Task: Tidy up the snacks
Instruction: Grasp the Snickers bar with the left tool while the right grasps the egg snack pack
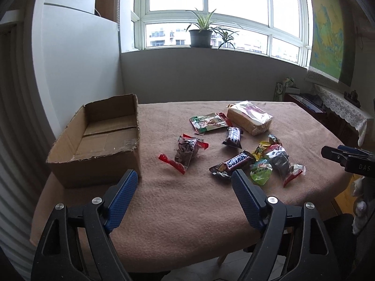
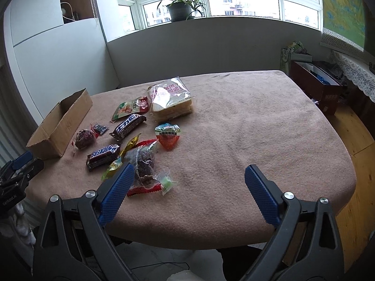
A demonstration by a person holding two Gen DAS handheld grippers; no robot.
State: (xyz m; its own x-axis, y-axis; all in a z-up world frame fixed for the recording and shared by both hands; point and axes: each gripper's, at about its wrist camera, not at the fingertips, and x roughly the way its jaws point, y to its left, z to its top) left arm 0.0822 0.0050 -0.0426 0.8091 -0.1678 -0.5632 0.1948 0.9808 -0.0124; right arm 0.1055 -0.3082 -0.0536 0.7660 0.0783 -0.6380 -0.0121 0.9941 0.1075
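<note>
While snacks (image 1: 236, 161) lie loose | left tongs (image 1: 185, 175) released | right tongs (image 2: 189, 171) released | box (image 1: 98, 140) empty

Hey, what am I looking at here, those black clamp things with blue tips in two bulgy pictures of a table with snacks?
Those are two hand-held grippers; a person carries one in each hand, and a fisheye camera on each looks along its fingers. One picture is from the left gripper, the other from the right gripper. Both stand open and hold nothing.

On the table, covered in pinkish cloth, lie an open, empty cardboard box, a bag of sliced bread, a Snickers bar, another dark chocolate bar and several small wrapped snacks. None is in the box yet.
</note>
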